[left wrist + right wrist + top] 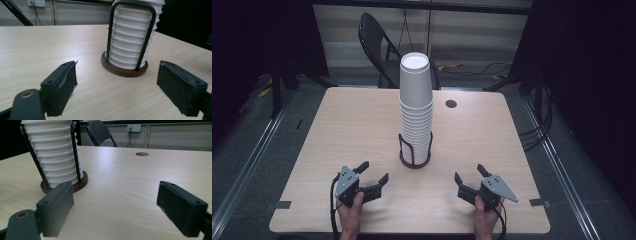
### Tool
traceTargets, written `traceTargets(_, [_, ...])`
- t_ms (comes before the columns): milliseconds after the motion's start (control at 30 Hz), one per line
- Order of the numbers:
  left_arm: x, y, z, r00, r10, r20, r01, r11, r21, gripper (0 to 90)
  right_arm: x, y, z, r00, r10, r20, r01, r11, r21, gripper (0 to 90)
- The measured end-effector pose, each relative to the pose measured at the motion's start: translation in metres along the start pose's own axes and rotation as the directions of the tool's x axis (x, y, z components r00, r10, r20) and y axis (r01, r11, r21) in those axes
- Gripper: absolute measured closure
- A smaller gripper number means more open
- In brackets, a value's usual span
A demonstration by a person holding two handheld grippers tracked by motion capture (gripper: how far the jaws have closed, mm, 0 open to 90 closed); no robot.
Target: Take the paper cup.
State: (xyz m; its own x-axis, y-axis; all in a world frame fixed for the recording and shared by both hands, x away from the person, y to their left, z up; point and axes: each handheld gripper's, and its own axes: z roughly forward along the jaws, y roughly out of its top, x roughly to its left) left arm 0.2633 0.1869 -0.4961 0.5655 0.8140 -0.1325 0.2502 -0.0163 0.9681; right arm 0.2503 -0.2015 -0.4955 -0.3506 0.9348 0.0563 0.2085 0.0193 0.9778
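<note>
Centrally on the worktop (337, 135): tall stack of white paper cups (416, 105), upright in a black wire holder (415, 150) with round brown base. No print legible on cups. Left gripper (373, 172) and right gripper (469, 175) flank it nearer the person, fingers released, empty.
</note>
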Motion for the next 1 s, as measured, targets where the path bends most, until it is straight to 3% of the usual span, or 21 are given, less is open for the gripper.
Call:
traceTargets(100, [-0.001,0.001,0.000,0.9999,0.015,-0.002,-0.015,0.9999,0.006,15.6,-0.001,0.000,0.000,0.9999,0.006,-0.009,-0.006,1.000,0.001,13.4])
traceTargets(267, [-0.001,0.005,0.002,0.9997,-0.003,0.024,0.002,0.9999,0.011,15.8,-0.001,0.001,0.001,0.9999,0.010,-0.013,-0.010,1.000,0.015,13.3])
traceTargets(733, [-0.005,0.035,0.004,0.9971,0.035,0.067,-0.035,0.9994,0.003,16.5,0.000,0.001,0.003,0.9999,-0.004,-0.014,0.005,0.999,0.035,13.3])
traceTargets(1000, [-0.009,0.050,0.010,0.9912,0.041,0.126,-0.041,0.9992,-0.005,16.7,0.001,0.002,0.004,0.9999,-0.011,0.000,0.011,0.999,0.047,13.4])
